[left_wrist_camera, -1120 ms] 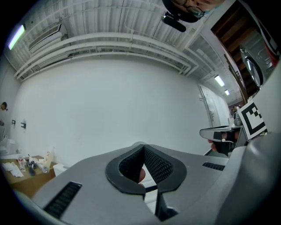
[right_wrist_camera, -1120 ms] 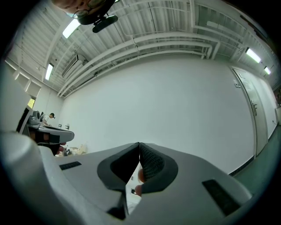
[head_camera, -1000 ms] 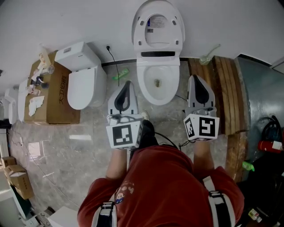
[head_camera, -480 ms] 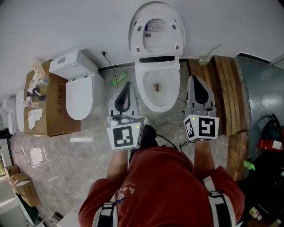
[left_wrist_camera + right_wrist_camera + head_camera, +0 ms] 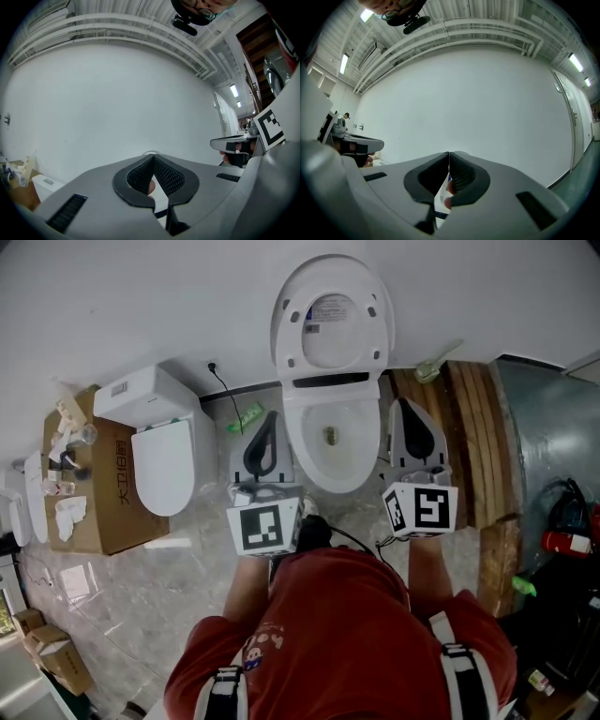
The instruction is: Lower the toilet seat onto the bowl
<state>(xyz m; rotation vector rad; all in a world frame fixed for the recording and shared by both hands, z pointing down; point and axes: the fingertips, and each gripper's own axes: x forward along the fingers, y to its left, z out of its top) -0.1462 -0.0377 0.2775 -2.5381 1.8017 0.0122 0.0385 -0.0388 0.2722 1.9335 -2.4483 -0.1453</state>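
Nearest is the person's red shirt, with both arms held out ahead over the marble floor. The left gripper is clenched: its own view shows the ribbed pads meeting at the tips with nothing between them. The right gripper is likewise clenched and empty. They flank the toilet bowl, one on each side and neither touching it.

The bowl stands open and holds only a little water, with a small yellowish spot at the drain. Beyond it the toilet seat stands upright against the white wall, its underside with dark bumpers facing out and the lid behind it inside the ring.

The seat looks like rigid, glossy plastic: probably light, stiff and slippery, swinging on the hinge at the back of the bowl. The best hold is likely the ring's top edge, farthest from the hinge, pinched or hooked forward without catching the lid. Once past upright it could drop and slam, so it wants guiding down.

To the left stands a second toilet with its lid closed, beside a cardboard box. The box is shut, so its contents are hidden, but crumpled paper and small items lie on top. A green object lies on the floor near the wall, and wooden planks lie to the right.
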